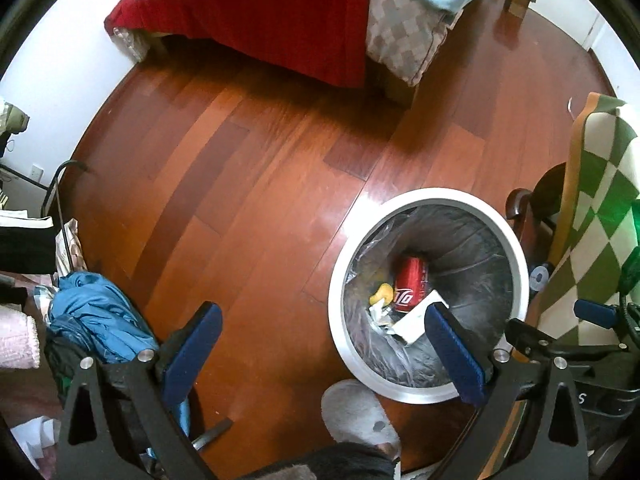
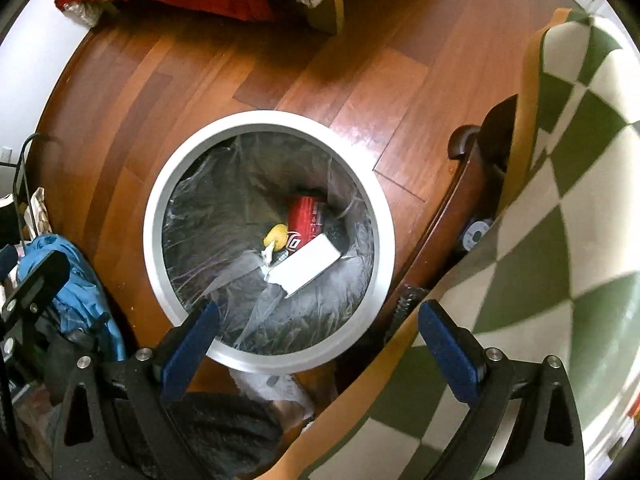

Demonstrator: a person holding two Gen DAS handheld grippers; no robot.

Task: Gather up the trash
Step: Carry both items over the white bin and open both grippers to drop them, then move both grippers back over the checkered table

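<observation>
A round white-rimmed trash bin [image 1: 516,240] with a dark plastic liner stands on the wooden floor; it also shows in the right wrist view [image 2: 160,208]. Inside lie a red soda can [image 1: 410,284] [image 2: 304,216], a white box [image 1: 416,320] [image 2: 308,268], a yellow scrap [image 1: 382,292] [image 2: 277,236] and crumpled wrappers. My left gripper [image 1: 324,324] is open and empty, above the floor just left of the bin. My right gripper [image 2: 318,322] is open and empty, above the bin's near rim.
A bed with a red cover [image 1: 280,20] stands at the far side. A green-and-white checked blanket [image 2: 560,220] hangs over a dark wooden chair [image 2: 464,184] right of the bin. Blue cloth [image 1: 96,312] and clutter lie at the left. A grey slipper [image 1: 356,412] is near the bin.
</observation>
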